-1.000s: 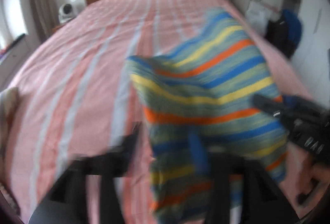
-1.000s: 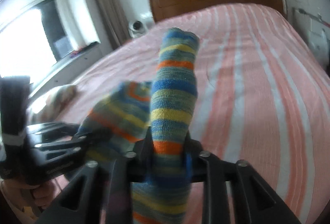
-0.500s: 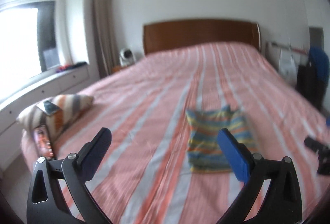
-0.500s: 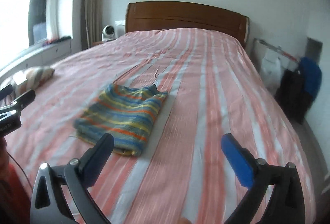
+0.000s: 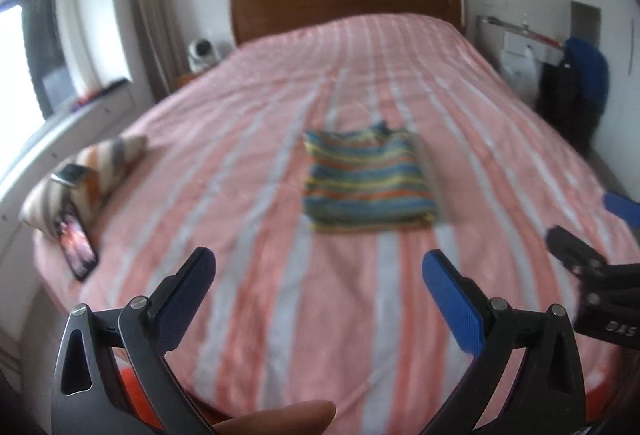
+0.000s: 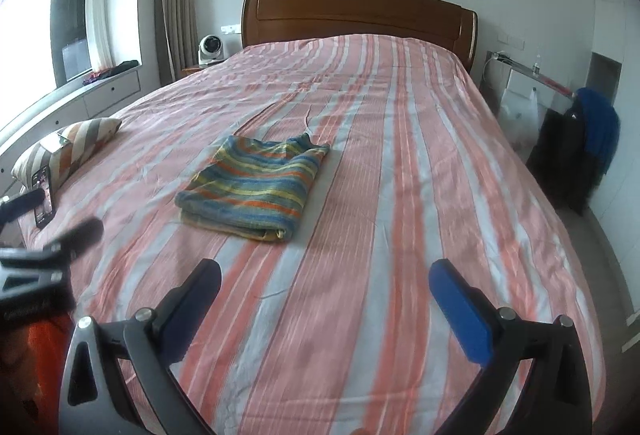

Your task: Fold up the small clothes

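Multicoloured striped knit garment [image 6: 256,187] lies folded mid pink-and-white striped bed [image 6: 400,195], left gripper [image 5: 318,273] and right gripper [image 6: 324,281] both released and clear (fold looks done), so retreat without snagging it.

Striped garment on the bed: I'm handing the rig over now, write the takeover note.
Left gripper: open, holding nothing, short of the cloth.
Right gripper: open, holding nothing, also clear of it.
Striped garment: lies folded in a flat rectangle mid-bed on the pink striped bedspread.
Done: this piece looks folded and released.
Left: no other unfolded clothes in view; check for more. Cushion and phone sit at the bed's left edge.
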Motion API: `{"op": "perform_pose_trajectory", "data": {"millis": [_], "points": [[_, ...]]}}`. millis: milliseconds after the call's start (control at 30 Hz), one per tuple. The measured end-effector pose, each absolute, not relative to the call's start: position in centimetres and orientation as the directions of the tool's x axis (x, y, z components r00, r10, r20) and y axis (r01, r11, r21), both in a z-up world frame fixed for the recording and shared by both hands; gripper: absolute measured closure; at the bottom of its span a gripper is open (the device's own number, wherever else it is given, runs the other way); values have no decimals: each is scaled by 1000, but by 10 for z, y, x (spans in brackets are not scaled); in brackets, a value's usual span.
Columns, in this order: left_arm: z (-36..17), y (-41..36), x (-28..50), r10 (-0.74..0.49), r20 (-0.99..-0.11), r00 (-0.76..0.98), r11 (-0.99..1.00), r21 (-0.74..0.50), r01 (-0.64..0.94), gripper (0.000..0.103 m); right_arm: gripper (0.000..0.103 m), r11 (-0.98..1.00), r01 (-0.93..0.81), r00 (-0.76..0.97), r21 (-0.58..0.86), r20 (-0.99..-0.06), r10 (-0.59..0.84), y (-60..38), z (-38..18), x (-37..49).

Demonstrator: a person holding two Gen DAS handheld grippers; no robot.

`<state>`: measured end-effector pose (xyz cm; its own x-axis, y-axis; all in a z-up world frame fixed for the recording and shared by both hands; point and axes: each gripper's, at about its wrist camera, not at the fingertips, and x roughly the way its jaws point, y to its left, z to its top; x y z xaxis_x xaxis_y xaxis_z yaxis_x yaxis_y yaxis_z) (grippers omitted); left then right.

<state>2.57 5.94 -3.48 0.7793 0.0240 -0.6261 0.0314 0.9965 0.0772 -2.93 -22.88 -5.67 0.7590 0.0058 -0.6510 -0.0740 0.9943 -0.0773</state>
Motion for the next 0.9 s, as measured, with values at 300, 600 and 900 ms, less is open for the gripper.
{"op": "perform_pose_trajectory", "data": {"millis": [300,600,900], "points": [[-20,57,8,33,-630,775,996,86,27,0,1,990,-135,836,-51,-542,86,-230,-29,-60],[-34,69,5,32,-686,726,999,50,4,0,1,982,-187,758,-23,-639,129,-221,-40,-63],[-30,65,1,54,-664,746,997,75,-6,0,1,982,-184,755,-41,-645,114,-216,-41,-65]]}}
